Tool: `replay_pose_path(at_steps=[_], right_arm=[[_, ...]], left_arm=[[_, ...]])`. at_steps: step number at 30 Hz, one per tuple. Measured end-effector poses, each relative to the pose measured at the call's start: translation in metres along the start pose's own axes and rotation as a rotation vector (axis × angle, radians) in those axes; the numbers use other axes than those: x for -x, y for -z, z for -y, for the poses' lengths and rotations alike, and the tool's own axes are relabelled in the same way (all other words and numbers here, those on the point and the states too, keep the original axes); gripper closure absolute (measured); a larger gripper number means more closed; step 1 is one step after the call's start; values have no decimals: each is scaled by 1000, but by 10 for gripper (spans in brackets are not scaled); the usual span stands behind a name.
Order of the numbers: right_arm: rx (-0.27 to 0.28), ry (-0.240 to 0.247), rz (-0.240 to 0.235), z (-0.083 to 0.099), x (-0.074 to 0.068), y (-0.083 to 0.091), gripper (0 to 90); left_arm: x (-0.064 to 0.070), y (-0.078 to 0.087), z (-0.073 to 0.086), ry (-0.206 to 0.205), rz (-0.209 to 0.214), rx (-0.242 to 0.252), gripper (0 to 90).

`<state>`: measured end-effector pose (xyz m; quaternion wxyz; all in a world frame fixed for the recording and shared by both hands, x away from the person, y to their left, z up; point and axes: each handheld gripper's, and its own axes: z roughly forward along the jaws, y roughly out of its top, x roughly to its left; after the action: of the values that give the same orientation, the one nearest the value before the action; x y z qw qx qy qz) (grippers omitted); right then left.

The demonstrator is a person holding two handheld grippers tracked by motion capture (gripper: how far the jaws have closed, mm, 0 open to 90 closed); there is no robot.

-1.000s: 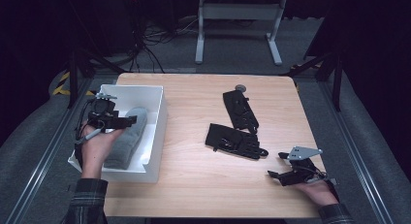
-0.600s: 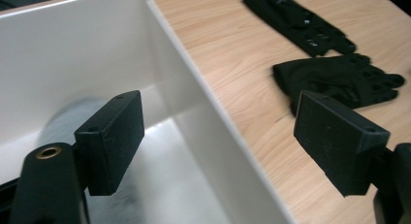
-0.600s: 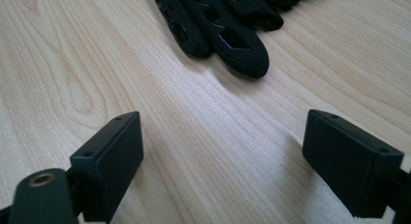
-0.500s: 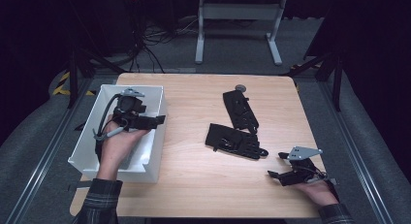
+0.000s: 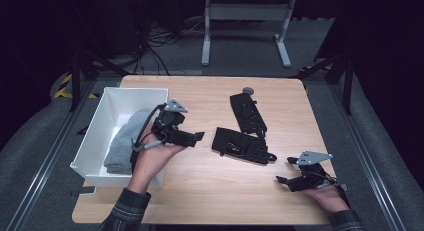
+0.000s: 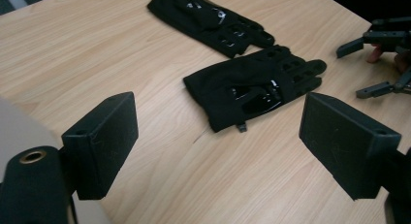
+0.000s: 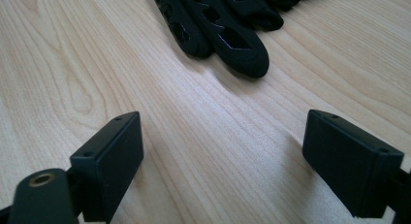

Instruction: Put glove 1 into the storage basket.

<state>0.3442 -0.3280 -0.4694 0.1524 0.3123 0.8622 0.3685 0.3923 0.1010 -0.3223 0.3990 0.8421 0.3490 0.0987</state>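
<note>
While the left gripper (image 5: 192, 137) hovers past the white bin's (image 5: 100, 122) rim, blocky matte jaws spread wide and empty, the near black glove (image 6: 252, 86) lies flat on pale wood-grain table (image 5: 210, 191) ahead. Right gripper (image 5: 290, 171) rests wide open, empty.

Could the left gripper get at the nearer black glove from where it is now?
Probably yes: the left gripper is open, aimed at the nearer black glove, with only bare table between them.
</note>
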Motion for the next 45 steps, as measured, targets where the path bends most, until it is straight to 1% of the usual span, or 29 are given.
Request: replay_pose_path(at_steps=[1, 4, 6, 7, 8, 11, 12, 14, 15, 16, 17, 19, 22, 23, 25, 27, 29, 30, 31, 33, 35, 37, 38, 39, 41, 42, 43, 45], right_arm=[[0, 0, 0, 0, 0, 0, 152], [0, 0, 0, 0, 0, 0, 152], [0, 0, 0, 0, 0, 0, 152], [0, 0, 0, 0, 0, 0, 152], [0, 0, 0, 0, 0, 0, 152], [0, 0, 0, 0, 0, 0, 152], [0, 0, 0, 0, 0, 0, 151], [-1, -1, 1, 0, 0, 0, 151], [-4, -3, 4, 0, -1, 0, 152], [-8, -5, 4, -1, -1, 0, 155], [-8, -5, 4, -1, -1, 0, 155], [-20, -11, -3, -3, -1, 1, 164], [-30, -17, -10, -5, -2, 1, 169], [-30, -18, -6, -6, -2, 1, 168], [-19, -25, 3, -9, -2, 3, 162], [-11, -25, 7, -13, -3, 4, 170], [-12, -28, 1, -17, -3, 4, 185], [-14, -28, 0, -18, -3, 4, 194], [-18, -30, -10, -20, -3, 3, 207], [-20, -33, -15, -22, -3, 1, 219], [-13, -31, -18, -25, -3, 1, 255], [-3, -26, -35, -29, -3, 1, 321], [1, -33, -46, -31, -3, 1, 335], [11, -40, -58, -34, -2, 0, 382], [21, -38, -62, -39, -2, -1, 446], [29, -36, -72, -41, -2, -2, 477], [32, -35, -75, -44, -3, -2, 508], [41, -28, -84, -51, -4, -5, 601]], left_arm=[[0, 0, 0, 0, 0, 0, 147], [15, -13, 1, -24, 19, -9, 147], [17, -15, 1, -28, 23, -8, 147], [22, -20, 3, -37, 28, -14, 147], [26, -26, 7, -41, 30, -16, 145], [36, -35, 15, -56, 41, -28, 142], [36, -35, 15, -56, 41, -28, 139], [41, -42, 22, -74, 39, -35, 137], [44, -47, 29, -88, 49, -40, 133], [45, -49, 33, -96, 54, -40, 132], [45, -49, 33, -96, 54, -40, 129], [47, -54, 44, -103, 66, -28, 129], [47, -60, 56, -110, 71, -33, 119], [46, -63, 63, -114, 77, -36, 110], [45, -66, 70, -113, 82, -47, 98], [45, -67, 76, -123, 77, -53, 87], [46, -69, 83, -133, 66, -46, 83], [45, -70, 87, -137, 61, -54, 83], [45, -72, 90, -138, 61, -54, 72], [45, -75, 96, -142, 62, -63, 58], [45, -79, 102, -146, 53, -80, 44], [44, -82, 107, -148, 48, -95, 37], [43, -84, 111, -156, 37, -112, 26], [43, -86, 113, -160, 30, -126, 23], [42, -88, 117, -165, 30, -134, 2], [43, -89, 118, -165, 29, -148, 0], [43, -91, 120, -179, 32, -154, 0], [43, -92, 123, -189, 30, -165, 0]])
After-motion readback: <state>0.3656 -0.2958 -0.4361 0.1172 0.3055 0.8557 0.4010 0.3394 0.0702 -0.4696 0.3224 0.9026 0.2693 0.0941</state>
